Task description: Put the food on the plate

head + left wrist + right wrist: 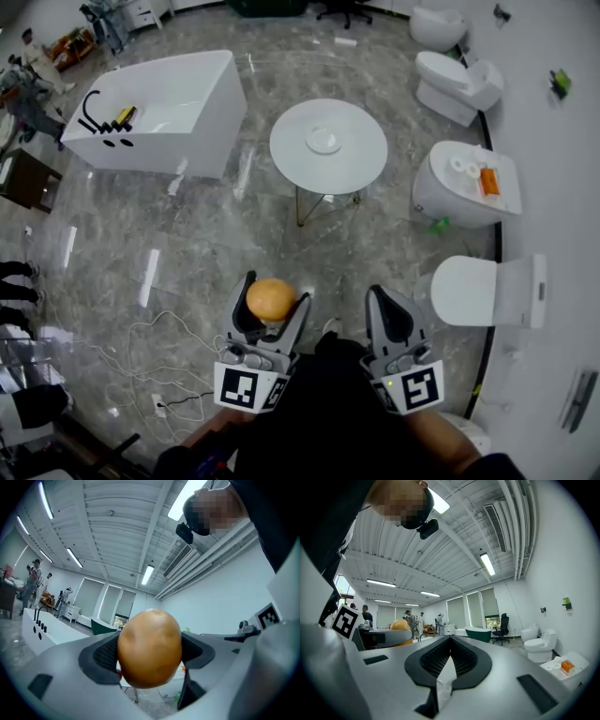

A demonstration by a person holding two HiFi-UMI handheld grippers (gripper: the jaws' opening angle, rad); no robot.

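Note:
A round golden-brown bun (pixel 271 299) sits clamped between the jaws of my left gripper (pixel 271 307), held low and close to my body. In the left gripper view the bun (pixel 150 648) fills the gap, both black pads pressed on its sides. My right gripper (pixel 391 317) is beside it on the right, jaws together with nothing between them; its own view shows the pads (pixel 449 657) meeting at the tips. A white plate (pixel 323 140) lies on the round white table (pixel 361 164) ahead of both grippers.
A white bathtub (pixel 164 112) stands to the far left. White toilets (pixel 492 291) and a basin (pixel 466 185) line the right wall. Cables (pixel 155 370) trail over the marble floor at lower left. People stand far off at the upper left.

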